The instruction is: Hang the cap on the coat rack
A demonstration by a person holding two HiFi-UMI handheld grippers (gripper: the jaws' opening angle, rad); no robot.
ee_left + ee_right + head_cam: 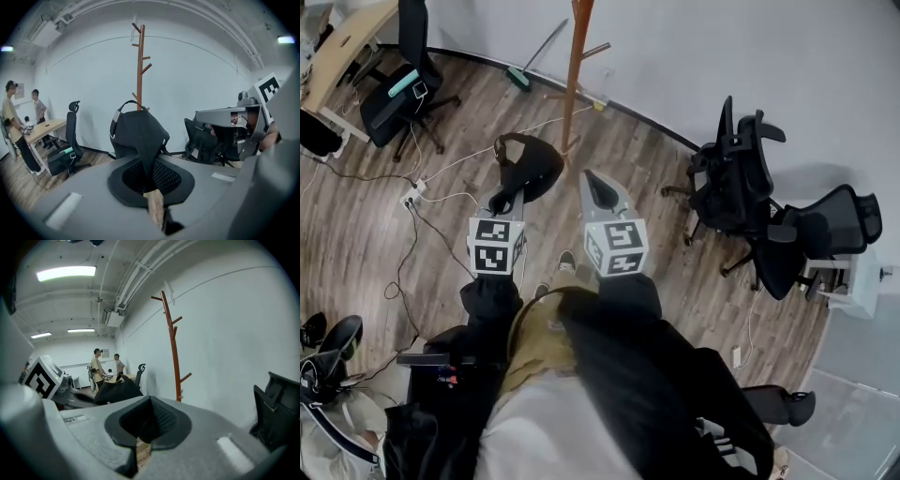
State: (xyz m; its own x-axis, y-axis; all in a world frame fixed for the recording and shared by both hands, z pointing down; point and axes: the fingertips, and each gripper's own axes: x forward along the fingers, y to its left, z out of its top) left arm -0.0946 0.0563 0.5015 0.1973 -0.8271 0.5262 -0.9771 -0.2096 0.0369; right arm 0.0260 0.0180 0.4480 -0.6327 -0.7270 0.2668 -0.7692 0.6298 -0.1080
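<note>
A black cap (528, 164) hangs from my left gripper (506, 199), which is shut on its fabric. In the left gripper view the cap (139, 133) rises from the pinched jaws of the left gripper (146, 176) and covers the lower part of the brown wooden coat rack (140, 65). The coat rack (574, 75) stands on the floor by the white wall, ahead of both grippers. My right gripper (602, 192) is beside the left one, shut and holding nothing. In the right gripper view the right gripper (144, 423) points toward the coat rack (172, 343), with the cap (117, 390) at its left.
Black office chairs (750, 202) stand at the right by the wall. Another chair (398, 89) and a desk (342, 42) are at the far left, where two persons (101, 369) stand. Cables (412, 202) and a power strip lie on the wooden floor.
</note>
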